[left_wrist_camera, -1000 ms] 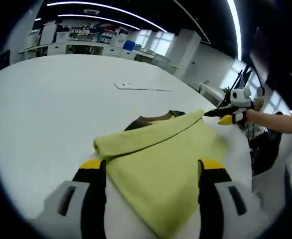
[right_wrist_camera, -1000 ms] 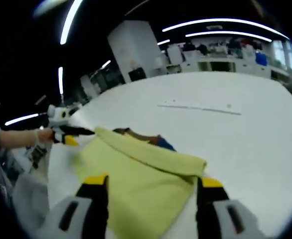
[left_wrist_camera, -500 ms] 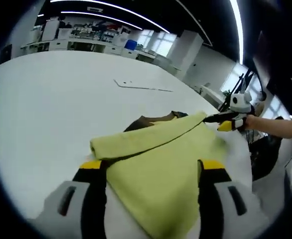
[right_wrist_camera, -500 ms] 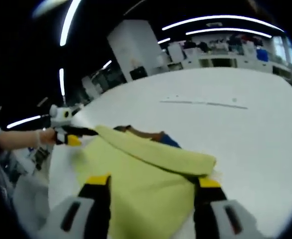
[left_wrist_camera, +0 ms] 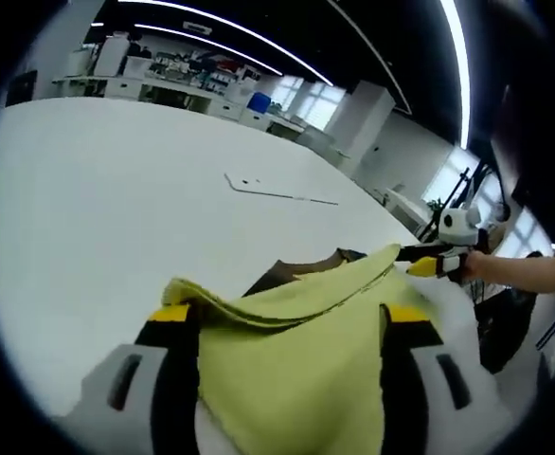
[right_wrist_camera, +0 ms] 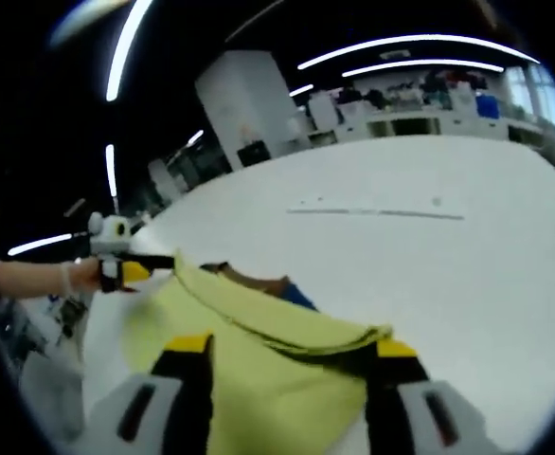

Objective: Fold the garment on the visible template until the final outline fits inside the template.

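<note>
The folded edge of the yellow-green garment (left_wrist_camera: pixel 296 351) has risen off the white bench (left_wrist_camera: pixel 107 209) since a second ago, its layers now drooping between both tongs. Left tongs (left_wrist_camera: pixel 287 327) pinch one corner, right tongs (right_wrist_camera: pixel 282 355) the other. Beyond the garment, a thin template outline (left_wrist_camera: pixel 277 192) marks the bench.

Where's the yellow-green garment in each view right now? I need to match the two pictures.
Left gripper view: the yellow-green garment fills the lower centre, between that view's own jaws, its far corner reaching right to the other gripper.
Right gripper view: the yellow-green garment lies lower centre-left, between that view's own jaws, its far corner reaching left to the other gripper.
Shared landmark: the brown piece peeking out behind the folded edge.
</note>
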### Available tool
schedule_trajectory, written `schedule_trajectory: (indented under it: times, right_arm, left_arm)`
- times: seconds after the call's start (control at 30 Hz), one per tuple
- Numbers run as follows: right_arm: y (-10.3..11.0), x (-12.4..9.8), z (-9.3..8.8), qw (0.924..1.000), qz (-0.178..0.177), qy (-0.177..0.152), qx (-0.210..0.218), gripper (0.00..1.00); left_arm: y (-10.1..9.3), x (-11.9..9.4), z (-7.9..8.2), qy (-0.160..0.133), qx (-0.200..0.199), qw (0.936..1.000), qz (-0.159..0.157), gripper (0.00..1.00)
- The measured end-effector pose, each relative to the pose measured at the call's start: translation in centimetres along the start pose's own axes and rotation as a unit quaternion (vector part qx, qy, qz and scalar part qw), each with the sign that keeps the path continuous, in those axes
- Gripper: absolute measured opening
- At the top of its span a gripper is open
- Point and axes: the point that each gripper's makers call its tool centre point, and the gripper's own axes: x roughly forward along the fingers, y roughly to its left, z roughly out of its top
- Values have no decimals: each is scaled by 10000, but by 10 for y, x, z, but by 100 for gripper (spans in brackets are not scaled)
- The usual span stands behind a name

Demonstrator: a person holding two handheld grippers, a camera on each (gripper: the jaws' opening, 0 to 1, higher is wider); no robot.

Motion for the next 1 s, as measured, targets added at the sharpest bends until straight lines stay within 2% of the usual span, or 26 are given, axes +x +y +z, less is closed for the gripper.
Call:
schedule_trajectory:
  times: [0.3,0.5,0.7,1.0]
  right_arm:
    - [-6,3,0,9999,-110,-1,8,64]
    - [-7,2,1,9999,-106,3,-37,63]
    - [-5,-2,2,9998,-110,25,-180,63]
    - [6,-27,-11,9997,-174,25,-161,62]
  left_arm:
    - [9,-1,1,6,-30,9999,101,76]
    - [-1,-5,-3,42,39,9999,83,76]
    - [-3,-11,-3,37,56,10000,70,75]
    - [-6,-35,-12,15,53,10000,59,74]
